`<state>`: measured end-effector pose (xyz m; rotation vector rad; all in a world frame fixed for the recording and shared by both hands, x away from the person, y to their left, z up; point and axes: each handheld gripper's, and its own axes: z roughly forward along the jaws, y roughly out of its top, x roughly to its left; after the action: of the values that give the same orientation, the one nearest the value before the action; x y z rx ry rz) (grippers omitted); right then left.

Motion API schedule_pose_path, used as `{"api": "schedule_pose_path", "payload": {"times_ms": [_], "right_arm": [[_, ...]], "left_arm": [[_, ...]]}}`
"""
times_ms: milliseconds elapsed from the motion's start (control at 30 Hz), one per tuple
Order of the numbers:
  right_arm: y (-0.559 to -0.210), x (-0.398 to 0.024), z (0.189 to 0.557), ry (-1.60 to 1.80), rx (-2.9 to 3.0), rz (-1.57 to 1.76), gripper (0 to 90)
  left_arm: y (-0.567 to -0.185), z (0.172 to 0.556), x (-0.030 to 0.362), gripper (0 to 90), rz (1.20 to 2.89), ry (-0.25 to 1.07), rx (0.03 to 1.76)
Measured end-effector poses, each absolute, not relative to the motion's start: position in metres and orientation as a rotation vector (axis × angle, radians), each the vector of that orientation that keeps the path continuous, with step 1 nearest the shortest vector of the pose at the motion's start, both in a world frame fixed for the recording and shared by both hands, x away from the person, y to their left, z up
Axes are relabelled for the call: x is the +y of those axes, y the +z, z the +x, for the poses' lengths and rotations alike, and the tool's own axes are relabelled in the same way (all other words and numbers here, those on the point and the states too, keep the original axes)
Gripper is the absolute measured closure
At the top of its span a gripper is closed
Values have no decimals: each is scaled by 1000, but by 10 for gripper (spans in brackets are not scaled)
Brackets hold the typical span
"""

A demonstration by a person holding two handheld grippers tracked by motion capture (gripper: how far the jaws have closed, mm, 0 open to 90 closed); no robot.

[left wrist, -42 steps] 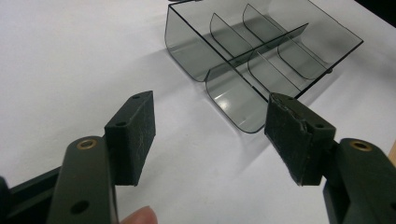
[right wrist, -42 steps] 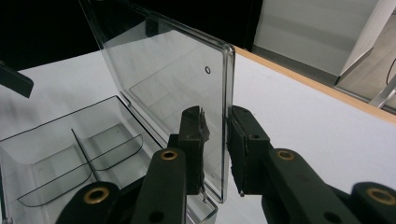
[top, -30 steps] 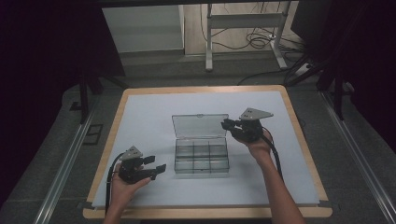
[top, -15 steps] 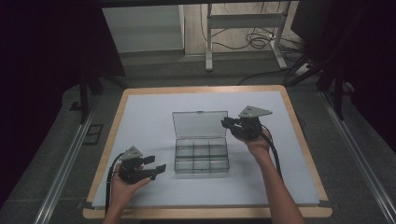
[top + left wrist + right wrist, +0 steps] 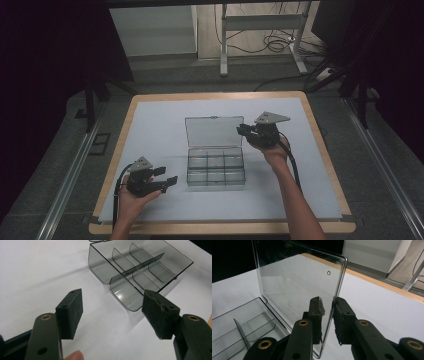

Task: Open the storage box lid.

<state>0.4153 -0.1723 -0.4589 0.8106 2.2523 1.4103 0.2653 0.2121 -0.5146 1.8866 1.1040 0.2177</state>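
A clear plastic compartment box (image 5: 216,170) lies mid-table on the white sheet, its several compartments empty. Its lid (image 5: 214,132) stands upright at the far side. My right gripper (image 5: 241,131) is at the lid's right edge. In the right gripper view the lid (image 5: 297,282) runs between the two pads and my right gripper (image 5: 328,312) is shut on its edge, with the box base (image 5: 237,322) at lower left. My left gripper (image 5: 167,176) rests left of the box's front corner. It stands open (image 5: 112,312) with nothing between its pads, and the box (image 5: 135,267) is just ahead.
The white sheet (image 5: 150,130) lies on a wood-rimmed table (image 5: 220,229). Beyond the far edge is grey floor with a metal stand (image 5: 260,30) and cables. Metal rails (image 5: 70,175) run along both sides of the table.
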Motion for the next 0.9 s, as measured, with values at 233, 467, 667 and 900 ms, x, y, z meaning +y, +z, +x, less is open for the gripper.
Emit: {"api": "schedule_pose_path", "payload": {"times_ms": [233, 467, 667, 900], "right_arm": [[-460, -172, 418, 1402, 2251, 821, 756], [-460, -171, 423, 1396, 2254, 838, 755], [-461, -171, 427, 1396, 2265, 851, 752], [-462, -170, 430, 1391, 2270, 865, 746]], "left_arm": [[-514, 265, 213, 334, 1883, 218, 1105], [-514, 264, 213, 334, 1883, 222, 1105], [-514, 264, 214, 334, 1882, 225, 1105], [-514, 264, 214, 333, 1882, 224, 1107]]}}
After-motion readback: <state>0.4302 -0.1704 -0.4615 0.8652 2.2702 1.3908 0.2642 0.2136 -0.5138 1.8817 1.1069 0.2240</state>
